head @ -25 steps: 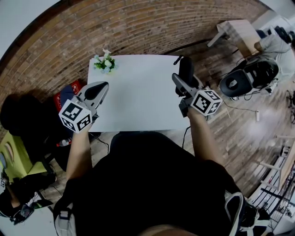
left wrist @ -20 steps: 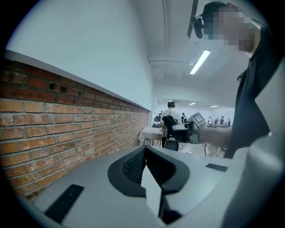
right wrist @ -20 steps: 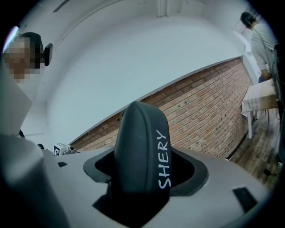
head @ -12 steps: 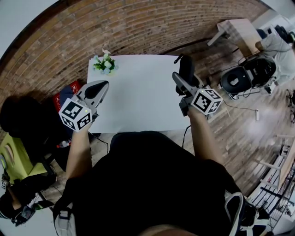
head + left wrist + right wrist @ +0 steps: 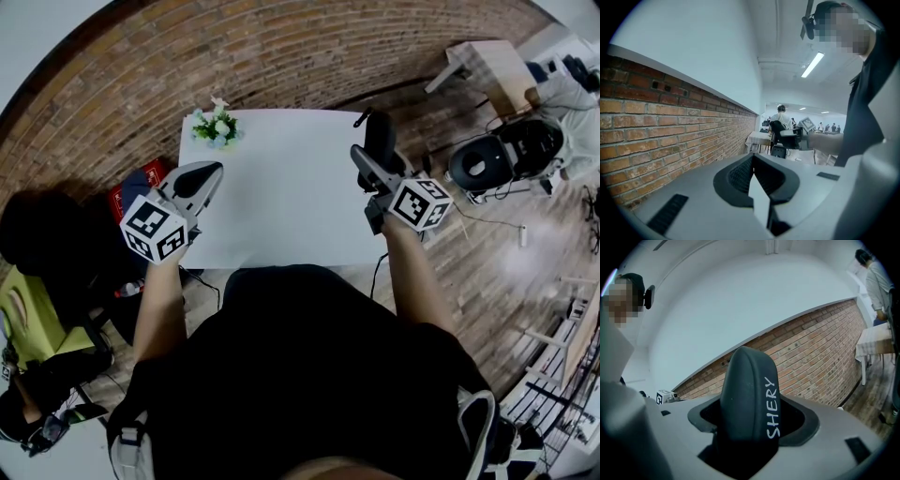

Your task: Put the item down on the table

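Observation:
A black oblong case [image 5: 379,141] with white lettering stands upright between the jaws of my right gripper [image 5: 371,167], which is shut on it. It hangs over the right edge of the white table [image 5: 281,197]. In the right gripper view the case [image 5: 749,399] fills the gap and rises above the right gripper [image 5: 750,432]. My left gripper [image 5: 201,180] hovers at the table's left edge, jaws together and holding nothing. In the left gripper view the left gripper [image 5: 753,172] shows its dark pads meeting at a seam.
A small bunch of white flowers [image 5: 215,127] sits at the table's far left corner. A brick wall runs behind the table. A red box [image 5: 139,184] lies on the floor at the left. A black chair [image 5: 487,164] and a wooden table [image 5: 487,61] stand at the right.

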Demonstrator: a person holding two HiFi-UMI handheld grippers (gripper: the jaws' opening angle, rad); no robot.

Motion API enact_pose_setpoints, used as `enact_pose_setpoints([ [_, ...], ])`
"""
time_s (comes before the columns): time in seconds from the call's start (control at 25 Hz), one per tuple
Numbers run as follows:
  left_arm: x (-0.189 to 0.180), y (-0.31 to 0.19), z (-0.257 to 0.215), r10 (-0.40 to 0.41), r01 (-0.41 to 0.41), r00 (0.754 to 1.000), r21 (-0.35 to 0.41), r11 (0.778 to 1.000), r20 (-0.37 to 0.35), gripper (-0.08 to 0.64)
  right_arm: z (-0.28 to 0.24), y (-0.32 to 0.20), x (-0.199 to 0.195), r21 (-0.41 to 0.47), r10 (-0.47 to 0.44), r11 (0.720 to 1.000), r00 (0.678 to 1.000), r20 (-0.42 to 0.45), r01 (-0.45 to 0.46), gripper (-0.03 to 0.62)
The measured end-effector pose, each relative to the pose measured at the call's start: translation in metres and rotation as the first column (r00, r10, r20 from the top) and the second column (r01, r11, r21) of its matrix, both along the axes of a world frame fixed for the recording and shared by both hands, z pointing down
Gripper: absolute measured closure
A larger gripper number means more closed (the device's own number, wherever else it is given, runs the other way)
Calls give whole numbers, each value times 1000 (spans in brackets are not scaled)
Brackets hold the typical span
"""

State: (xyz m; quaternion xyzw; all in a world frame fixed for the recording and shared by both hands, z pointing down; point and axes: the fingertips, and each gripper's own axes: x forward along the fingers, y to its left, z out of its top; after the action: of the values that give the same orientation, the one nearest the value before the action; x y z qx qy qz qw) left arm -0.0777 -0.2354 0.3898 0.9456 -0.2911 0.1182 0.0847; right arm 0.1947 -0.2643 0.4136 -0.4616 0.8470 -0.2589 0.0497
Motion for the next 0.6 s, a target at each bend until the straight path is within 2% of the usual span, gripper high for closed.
enact_pose_setpoints([
  [0.6,2,-2,11,11,-10,1000,-23,1000,3,549,18,-9,-11,-36,-17,999,1000,-6,17,250],
])
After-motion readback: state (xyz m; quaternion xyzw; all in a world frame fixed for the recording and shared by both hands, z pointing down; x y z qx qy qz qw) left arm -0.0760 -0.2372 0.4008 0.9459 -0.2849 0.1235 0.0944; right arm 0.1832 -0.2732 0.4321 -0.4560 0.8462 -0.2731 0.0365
